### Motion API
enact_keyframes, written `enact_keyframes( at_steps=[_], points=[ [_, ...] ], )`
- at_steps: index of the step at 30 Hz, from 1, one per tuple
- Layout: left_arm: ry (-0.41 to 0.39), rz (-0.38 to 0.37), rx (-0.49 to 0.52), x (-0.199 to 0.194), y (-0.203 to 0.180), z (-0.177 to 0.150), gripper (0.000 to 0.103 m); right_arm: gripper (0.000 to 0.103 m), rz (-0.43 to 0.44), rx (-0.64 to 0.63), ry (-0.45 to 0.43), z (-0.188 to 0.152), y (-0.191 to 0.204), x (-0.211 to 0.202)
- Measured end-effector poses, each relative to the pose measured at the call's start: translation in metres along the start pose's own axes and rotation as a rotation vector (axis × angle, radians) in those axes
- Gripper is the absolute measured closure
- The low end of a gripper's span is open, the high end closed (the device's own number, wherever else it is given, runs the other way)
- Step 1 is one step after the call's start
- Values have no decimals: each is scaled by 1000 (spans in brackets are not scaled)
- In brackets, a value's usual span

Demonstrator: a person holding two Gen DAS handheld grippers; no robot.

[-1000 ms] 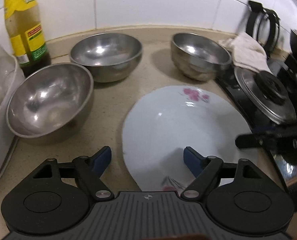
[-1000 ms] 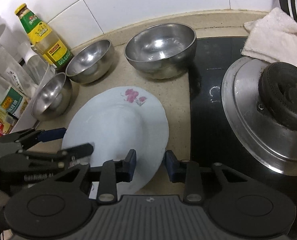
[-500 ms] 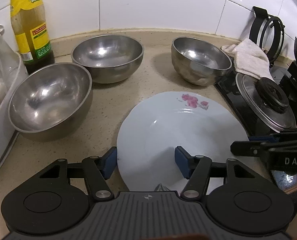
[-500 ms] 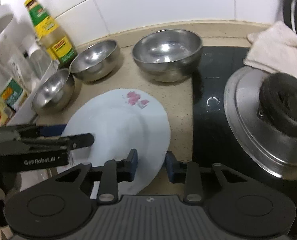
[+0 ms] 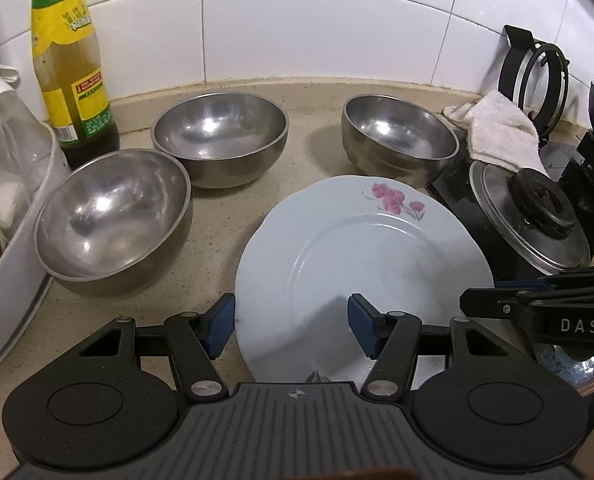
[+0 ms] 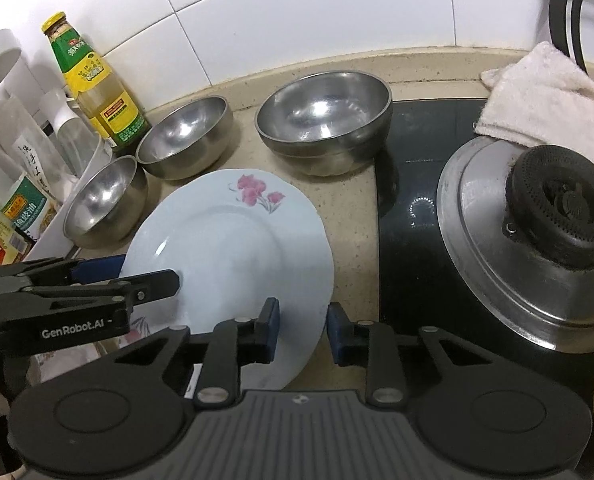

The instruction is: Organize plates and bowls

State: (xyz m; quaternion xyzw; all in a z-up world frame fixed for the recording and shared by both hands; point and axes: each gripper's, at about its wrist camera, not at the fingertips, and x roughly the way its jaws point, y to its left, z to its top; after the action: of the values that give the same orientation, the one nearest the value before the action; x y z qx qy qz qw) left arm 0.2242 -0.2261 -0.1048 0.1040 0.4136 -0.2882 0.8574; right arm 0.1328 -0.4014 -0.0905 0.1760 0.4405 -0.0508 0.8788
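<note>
My left gripper [image 5: 291, 326] has just narrowed its fingers astride the near-left rim of the round pale-blue ceramic plate with pink flowers [image 5: 361, 256], though neither pad presses on it yet. My right gripper [image 6: 301, 330] has been closing too, its fingers straddling the plate's near-right edge, with gaps showing. The plate lies flat on the speckled beige surface [image 5: 225, 220]. I judge a two-sided lift is being set up. Beyond stand three round stainless-steel bowls [image 5: 113, 216], untouched.
</note>
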Motion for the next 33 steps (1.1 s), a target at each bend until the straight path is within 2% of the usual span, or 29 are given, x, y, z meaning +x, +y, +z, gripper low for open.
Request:
enact_keyframes(
  at_steps=[7, 22, 33],
  points=[
    [-11, 8, -2, -6, 1, -1, 36, 77, 1, -3, -1, 0, 3, -1],
    [-94, 11, -2, -37, -1, 4, 36, 77, 13, 8, -59, 4, 9, -24],
    [-140, 73, -41, -71, 7, -12, 36, 77, 66, -51, -70, 0, 31, -39]
  ],
)
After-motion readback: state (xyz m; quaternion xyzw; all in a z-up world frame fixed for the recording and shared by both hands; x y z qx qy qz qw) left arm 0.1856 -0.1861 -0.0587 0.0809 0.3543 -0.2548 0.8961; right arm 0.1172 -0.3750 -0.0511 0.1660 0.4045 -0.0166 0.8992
